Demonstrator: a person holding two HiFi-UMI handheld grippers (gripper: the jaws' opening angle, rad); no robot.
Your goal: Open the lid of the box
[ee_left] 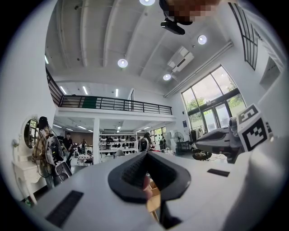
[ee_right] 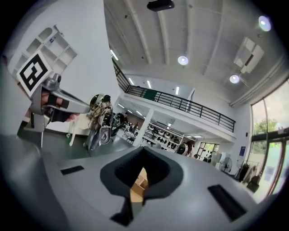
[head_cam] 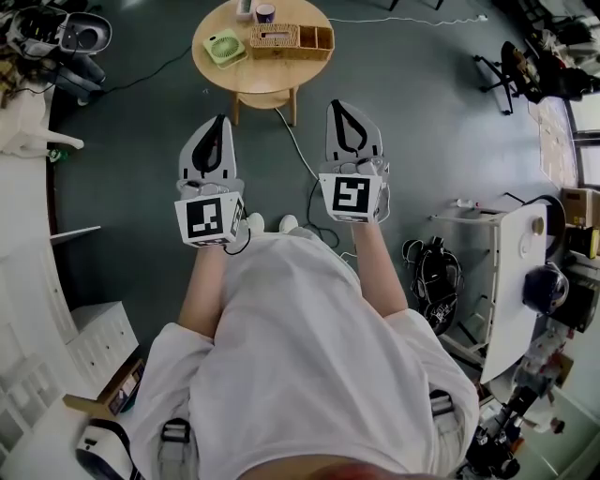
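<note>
Both level: left gripper (head_cam: 220,124), right gripper (head_cam: 339,109)

Head cam looks steeply down from above the person, w/ round table (head_cam: 264,77) far ahead. Gripper cams face level, table-ward. Each catches the other: right gripper (ee_left: 201,143), left gripper (ee_right: 86,108).

Bare grey floor (head_cam: 141,131) lies open in the upper half of the frame, below the round wooden table (head_cam: 272,77) at top centre. A green fan (head_cam: 225,47), a wicker box (head_cam: 275,39) and a cup (head_cam: 265,12) crowd the tabletop's far half, and a white cable (head_cam: 298,145) trails across the floor beneath.
</note>
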